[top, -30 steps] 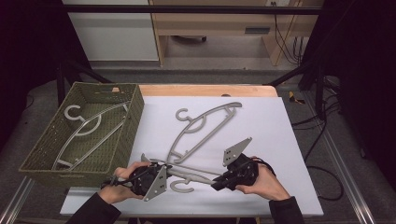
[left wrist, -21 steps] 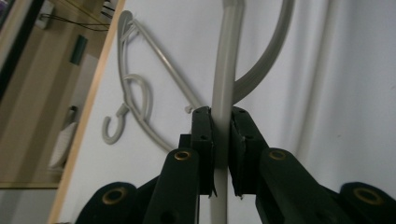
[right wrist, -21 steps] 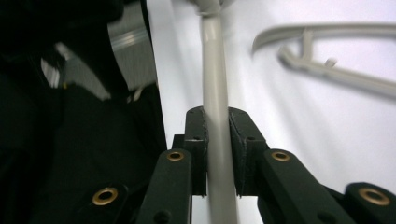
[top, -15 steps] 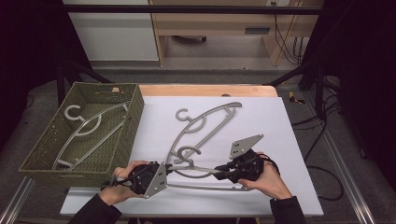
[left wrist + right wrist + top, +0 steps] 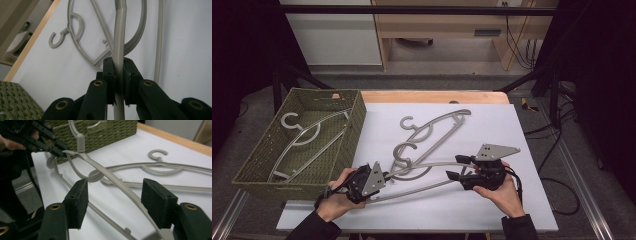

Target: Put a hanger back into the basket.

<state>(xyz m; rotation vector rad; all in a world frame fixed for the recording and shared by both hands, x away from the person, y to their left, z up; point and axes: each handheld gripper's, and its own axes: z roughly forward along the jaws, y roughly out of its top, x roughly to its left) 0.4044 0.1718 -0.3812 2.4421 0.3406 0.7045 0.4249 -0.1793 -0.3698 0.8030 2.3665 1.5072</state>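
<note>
The left gripper (image 5: pixel 379 176) is clamping the hanger (image 5: pixel 427 165) near the desk's front edge; the right gripper's (image 5: pixel 458 167) jaws have just been opening, the hanger's arm lying untouched between them.

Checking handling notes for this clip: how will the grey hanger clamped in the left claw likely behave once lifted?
The grey hanger looks thin and plastic, so probably light. Gripped by the left claw at one end only, it may sag or swing. The right claw stands open around its arm, giving no support.
</note>
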